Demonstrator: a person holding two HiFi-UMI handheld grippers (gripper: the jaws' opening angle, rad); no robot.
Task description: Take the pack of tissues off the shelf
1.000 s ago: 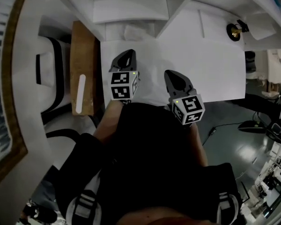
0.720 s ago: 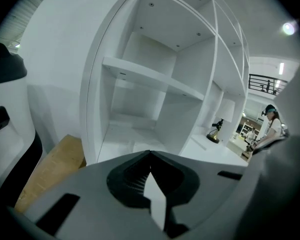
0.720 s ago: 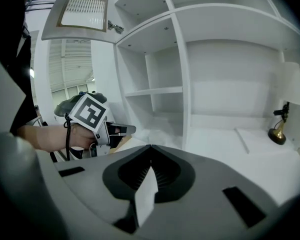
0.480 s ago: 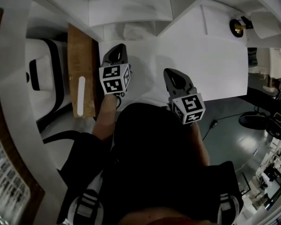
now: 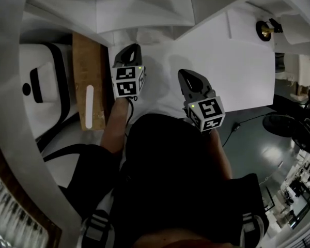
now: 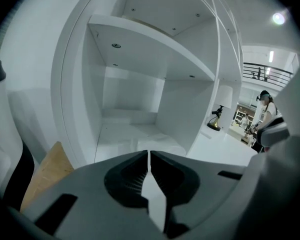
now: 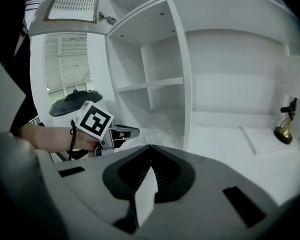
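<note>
L gripper (image 5: 132,48), R gripper (image 5: 186,76) closed, empty; tissue pack (image 6: 150,139) prob. on shelf (image 6: 140,39).

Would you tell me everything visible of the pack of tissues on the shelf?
The pack of tissues looks white and soft, with a crinkled wrapper, and lies flat on the floor of an open compartment of the white shelf. It sits beyond the tip of the shut left tongs, which do not touch it. Any print is too faint to read.

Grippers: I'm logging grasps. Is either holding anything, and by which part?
Nothing is held. The left gripper and right gripper both have their jaws shut, empty.
</note>
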